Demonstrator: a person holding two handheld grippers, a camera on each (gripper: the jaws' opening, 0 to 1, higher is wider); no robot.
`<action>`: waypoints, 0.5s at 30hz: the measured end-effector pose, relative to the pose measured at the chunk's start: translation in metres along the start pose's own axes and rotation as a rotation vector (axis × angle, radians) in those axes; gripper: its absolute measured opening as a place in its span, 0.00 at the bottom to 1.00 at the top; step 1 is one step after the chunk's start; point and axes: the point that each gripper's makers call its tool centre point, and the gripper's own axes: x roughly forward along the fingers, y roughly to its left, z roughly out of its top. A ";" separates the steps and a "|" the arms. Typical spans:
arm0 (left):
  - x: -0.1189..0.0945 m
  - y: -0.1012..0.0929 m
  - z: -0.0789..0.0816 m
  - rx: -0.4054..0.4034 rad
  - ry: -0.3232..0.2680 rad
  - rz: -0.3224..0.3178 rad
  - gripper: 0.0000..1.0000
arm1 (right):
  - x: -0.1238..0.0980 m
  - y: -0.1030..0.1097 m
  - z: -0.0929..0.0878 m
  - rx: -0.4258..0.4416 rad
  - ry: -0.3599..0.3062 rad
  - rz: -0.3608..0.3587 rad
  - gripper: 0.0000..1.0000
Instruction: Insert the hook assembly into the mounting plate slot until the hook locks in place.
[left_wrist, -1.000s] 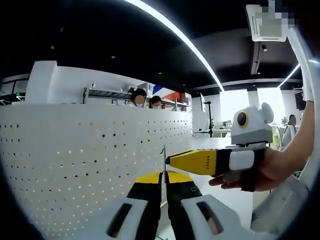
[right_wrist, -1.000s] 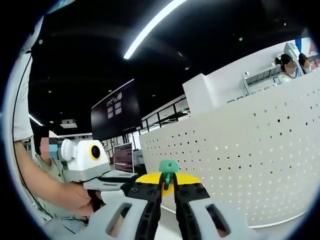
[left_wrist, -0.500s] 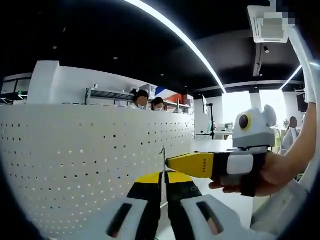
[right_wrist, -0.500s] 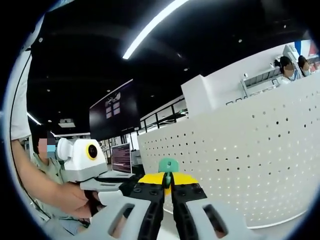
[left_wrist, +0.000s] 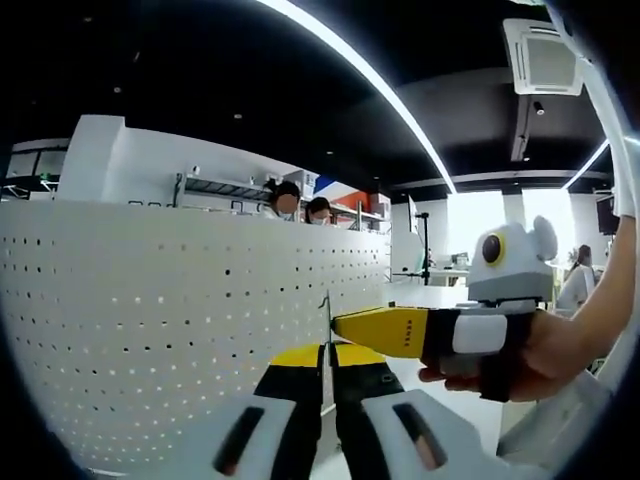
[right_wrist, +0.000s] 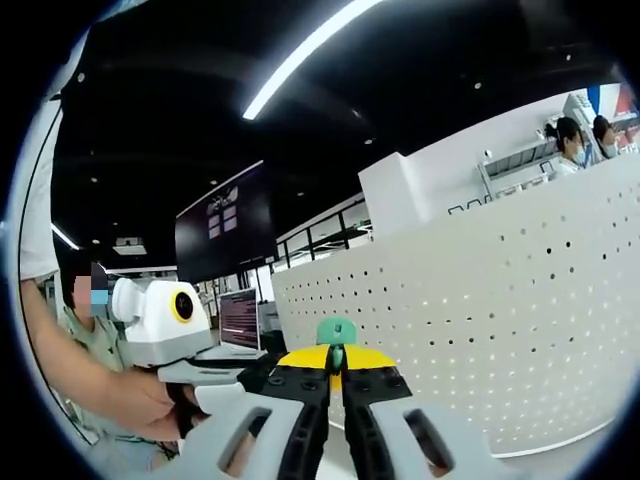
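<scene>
In the left gripper view the left tool (left_wrist: 327, 362) rises from the bottom edge with its two black, yellow-tipped jaws drawn together on a thin upright metal piece (left_wrist: 327, 318), edge-on to the camera and too slim to make out in detail; it stands up just above the jaw tips. Behind and to the left curves a white perforated panel (left_wrist: 150, 320), dotted with rows of small holes, which is likely the mounting plate, though no slot can be picked out on it. From the right of that view the right tool (left_wrist: 345, 322) comes in sideways, held in a person's hand (left_wrist: 545, 350), its yellow tip just beside the thin metal piece; whether they touch cannot be told. In the right gripper view the right tool (right_wrist: 335, 368) has its jaws closed down to a narrow gap, pinching a small green hook part (right_wrist: 337, 335) whose rounded head stands above the tips. The white perforated panel (right_wrist: 480, 320) spreads across the right side of this view, beyond the green part and apart from it. At the lower left the left tool (right_wrist: 270, 375) reaches in, gripped by a person's hand (right_wrist: 150, 400), its dark jaw end close to the right tool's tips.
</scene>
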 end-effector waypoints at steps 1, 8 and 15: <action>0.000 0.000 0.000 0.000 0.000 0.000 0.02 | 0.000 0.000 0.000 -0.001 0.000 0.000 0.00; 0.000 0.000 0.000 -0.003 0.002 0.002 0.04 | 0.001 0.002 0.001 -0.015 0.006 0.002 0.00; -0.002 0.003 -0.008 -0.013 0.035 0.007 0.16 | 0.001 0.001 0.000 -0.010 0.010 0.002 0.00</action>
